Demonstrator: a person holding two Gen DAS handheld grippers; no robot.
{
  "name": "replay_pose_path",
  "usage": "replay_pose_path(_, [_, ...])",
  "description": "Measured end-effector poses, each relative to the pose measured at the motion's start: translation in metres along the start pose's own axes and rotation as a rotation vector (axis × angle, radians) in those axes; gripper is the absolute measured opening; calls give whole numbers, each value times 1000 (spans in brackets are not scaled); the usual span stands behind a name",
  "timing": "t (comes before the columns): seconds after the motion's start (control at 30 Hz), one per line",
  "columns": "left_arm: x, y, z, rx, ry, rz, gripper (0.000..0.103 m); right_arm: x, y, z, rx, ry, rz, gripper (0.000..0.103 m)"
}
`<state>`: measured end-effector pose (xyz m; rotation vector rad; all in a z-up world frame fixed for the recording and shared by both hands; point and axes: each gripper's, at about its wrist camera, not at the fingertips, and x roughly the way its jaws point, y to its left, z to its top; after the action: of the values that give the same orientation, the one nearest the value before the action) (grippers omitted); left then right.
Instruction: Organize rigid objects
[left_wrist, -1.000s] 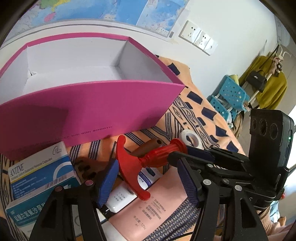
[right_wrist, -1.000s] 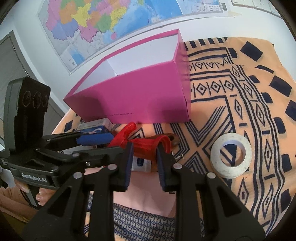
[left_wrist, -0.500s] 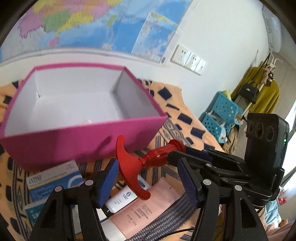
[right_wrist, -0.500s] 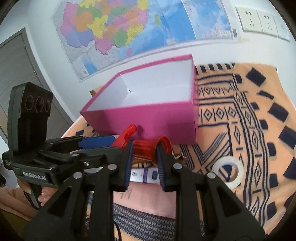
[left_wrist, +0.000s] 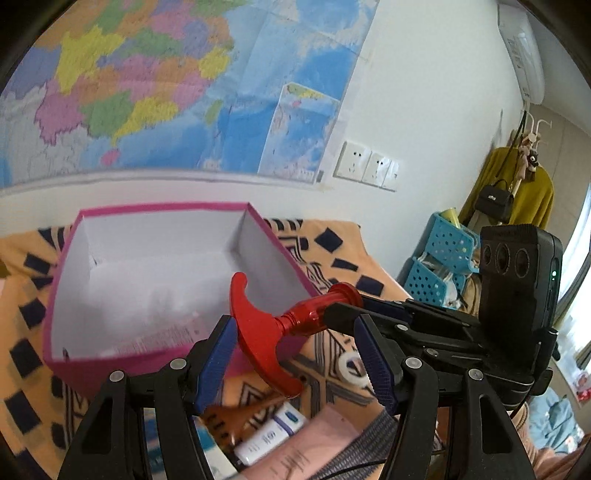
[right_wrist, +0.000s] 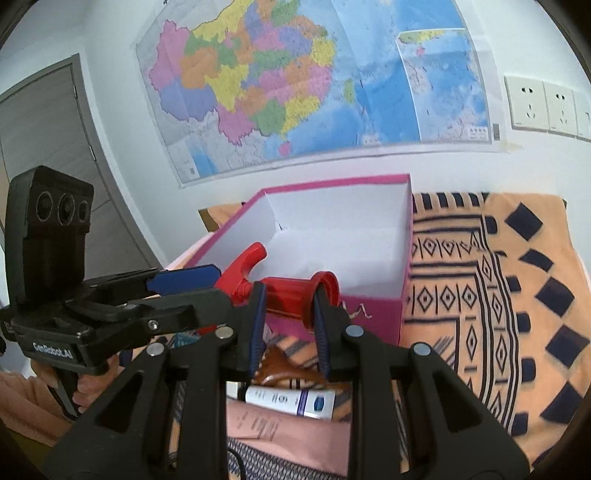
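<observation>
The right gripper has its jaws clamped on the barrel of the red T-handled tool, held in the air above the near rim of the open pink box. The left gripper stands half open around the tool's crossbar, its pads apparently clear of it. Below, a white tube lies on the patterned cloth at the table's near edge.
</observation>
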<state>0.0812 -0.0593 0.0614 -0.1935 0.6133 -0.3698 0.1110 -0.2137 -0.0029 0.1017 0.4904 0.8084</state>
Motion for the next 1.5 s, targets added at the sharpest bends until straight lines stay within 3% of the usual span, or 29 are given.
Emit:
replay_pose_path(0.1, [8, 2, 10, 6, 7, -27, 66, 5, -5, 10, -1, -9, -2, 26])
replay_pose_path(0.17, [16, 1, 16, 15, 13, -27, 66, 10, -10, 16, 18, -4, 46, 7])
replay_pose_path(0.27, [32, 7, 23, 25, 20, 14, 63, 28, -13, 21, 2, 13, 11, 7])
replay_pose_path(0.5, [67, 48, 7, -75, 110, 54, 63, 75, -50, 15, 96, 106, -55, 7])
replay_pose_path(0.63, [50, 49, -8, -50, 84, 60, 63, 65, -50, 7, 100, 95, -49, 10])
replay_pose_path(0.73, [39, 42, -19, -6, 81, 61, 64, 50, -43, -1, 67, 96, -36, 24])
replay_pose_path(0.8, [32, 35, -25, 30, 68, 74, 66, 38, -39, -8, 36, 87, -38, 26])
replay_pose_path(0.93, [28, 25, -43, 78, 107, 44, 67, 19, -40, -25, 42, 111, -57, 33])
replay_pose_path(1.13, [56, 22, -68, 83, 239, 15, 67, 16, -53, -73, 136, 212, -72, 34])
replay_pose_path(1.3, [78, 24, -81, 71, 327, 15, 67, 25, -52, -92, 163, 242, -81, 34])
replay_pose_path(1.5, [83, 15, -85, 98, 347, 20, 67, 34, -49, -97, 156, 233, -101, 34])
